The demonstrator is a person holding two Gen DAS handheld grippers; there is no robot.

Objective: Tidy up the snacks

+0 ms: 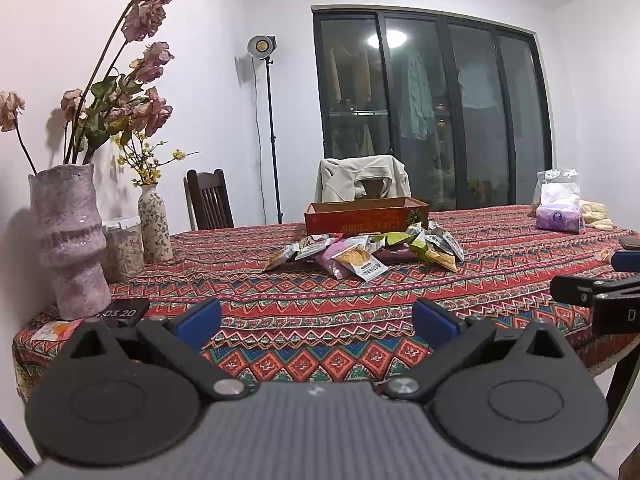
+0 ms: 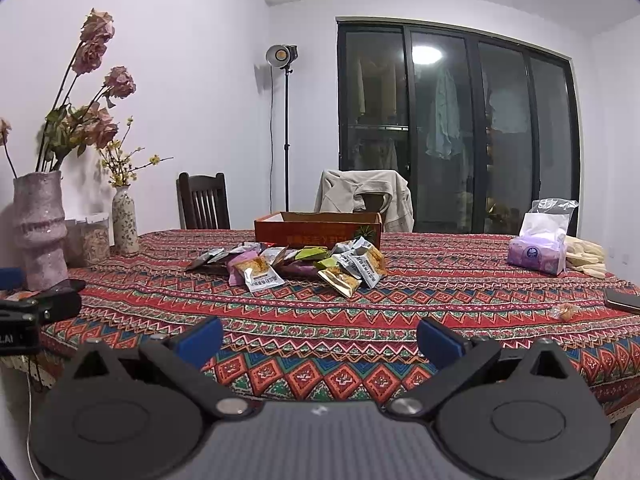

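Two tongs are held low over the near edge of the worktop [image 1: 320, 312], both spread wide and empty: left tongs [image 1: 316, 322], right tongs [image 2: 320, 340]. The snacks [image 1: 360, 250] lie in a loose pile mid-worktop, just in front of the open box [image 1: 366, 214], well apart from both tongs. The left view alone shows a timer [image 1: 122, 313] reading 03:20 at the foot of the large vase [image 1: 68, 236], and the right tongs' body at its right edge. The right view alone shows a wrapped sweet [image 2: 566, 311] and a phone [image 2: 624, 300] near the right edge; the tissue pack [image 2: 536, 254] and the gloves [image 2: 586, 258] beside it show more fully here.
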